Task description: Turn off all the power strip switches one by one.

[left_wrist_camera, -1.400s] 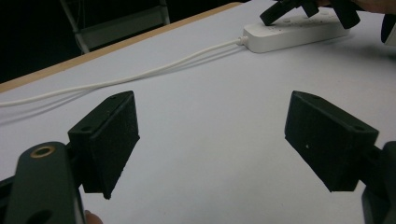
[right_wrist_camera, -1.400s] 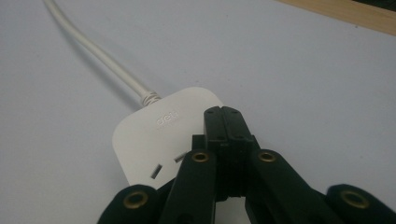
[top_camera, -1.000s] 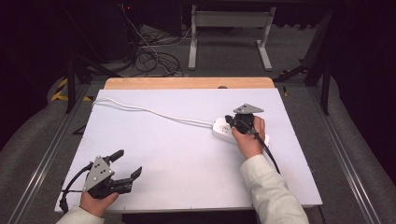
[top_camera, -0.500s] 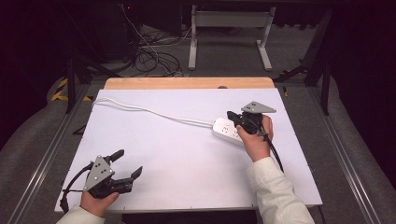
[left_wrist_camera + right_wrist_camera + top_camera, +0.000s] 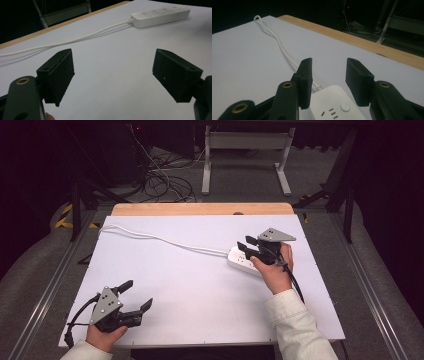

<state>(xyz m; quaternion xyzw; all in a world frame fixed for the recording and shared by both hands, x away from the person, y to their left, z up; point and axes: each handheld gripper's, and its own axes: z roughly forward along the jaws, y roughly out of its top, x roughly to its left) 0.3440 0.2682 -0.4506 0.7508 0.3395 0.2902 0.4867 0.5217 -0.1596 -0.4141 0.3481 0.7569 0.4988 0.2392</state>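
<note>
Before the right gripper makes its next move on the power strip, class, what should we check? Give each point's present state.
1. Right gripper jaws apart, nothing between them, having just opened: ok.
2. Power strip lies flat on the white table, below the jaws: ok.
3. White cord runs slack, away from both grippers: ok.
4. Left gripper open, well apart from the strip: ok.
5. Strip's switch position: cannot tell.
</note>
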